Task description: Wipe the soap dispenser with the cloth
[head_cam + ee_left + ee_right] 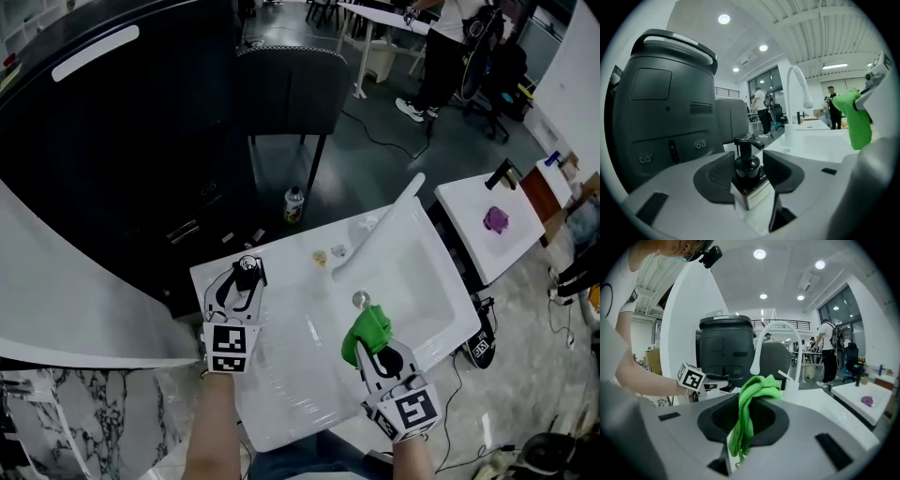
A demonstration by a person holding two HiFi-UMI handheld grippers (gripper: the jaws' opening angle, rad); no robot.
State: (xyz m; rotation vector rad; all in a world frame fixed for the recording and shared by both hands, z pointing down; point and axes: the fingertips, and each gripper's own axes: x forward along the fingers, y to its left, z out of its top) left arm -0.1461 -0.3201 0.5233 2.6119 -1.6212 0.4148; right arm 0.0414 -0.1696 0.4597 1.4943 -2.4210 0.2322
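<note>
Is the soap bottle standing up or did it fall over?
Standing up. The soap dispenser is upright, with its black pump on top and its body straight below, between the left gripper's jaws.

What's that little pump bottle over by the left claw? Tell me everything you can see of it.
The soap dispenser is a small squarish bottle, dark and glossy, with a pale label on its front and a black pump head whose spout points right in the left gripper view. It stands upright near the far left corner of the white sink counter, between the jaws of the left gripper, which sit close on both sides. I can't tell whether they press it.
</note>
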